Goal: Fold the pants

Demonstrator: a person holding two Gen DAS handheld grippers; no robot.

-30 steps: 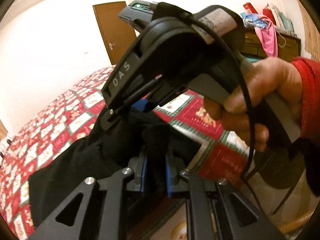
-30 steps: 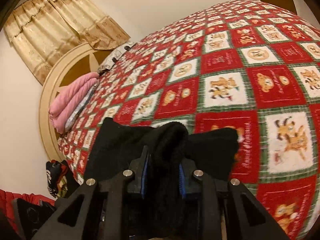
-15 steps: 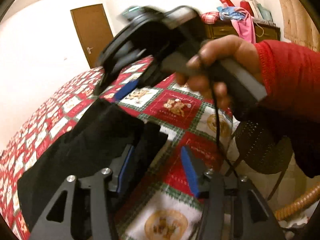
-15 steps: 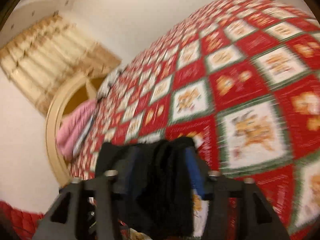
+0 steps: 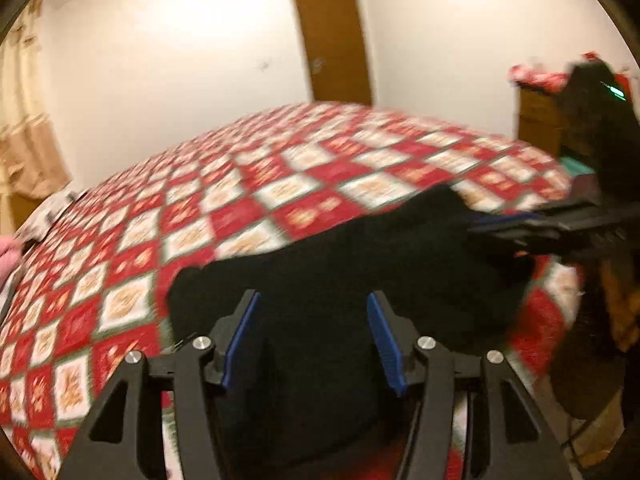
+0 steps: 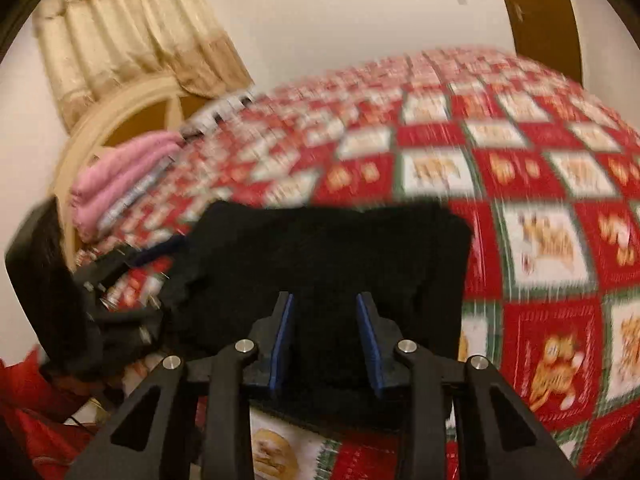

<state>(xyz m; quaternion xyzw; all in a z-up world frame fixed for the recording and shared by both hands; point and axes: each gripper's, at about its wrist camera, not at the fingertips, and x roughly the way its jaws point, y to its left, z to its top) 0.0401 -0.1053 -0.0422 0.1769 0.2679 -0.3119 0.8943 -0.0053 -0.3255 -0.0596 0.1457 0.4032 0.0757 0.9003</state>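
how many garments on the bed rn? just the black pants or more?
2 seen. Black pants lie folded on the quilt near its close edge, in front of both grippers. A pink folded item sits by the headboard. More may be hidden outside the views.

White walls glow warmly, a brown door (image 5: pixel 334 42) stands upper centre, beige curtains (image 6: pixel 132 36) hang upper left, and a red checked bedspread (image 5: pixel 248 196) fills mid-frame.

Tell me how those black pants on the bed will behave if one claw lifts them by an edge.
The black pants would probably droop and unfold, since they lie as soft, rumpled layers. They look thick, so perhaps slightly weighty. On the quilt they would likely drag and bunch rather than slide.
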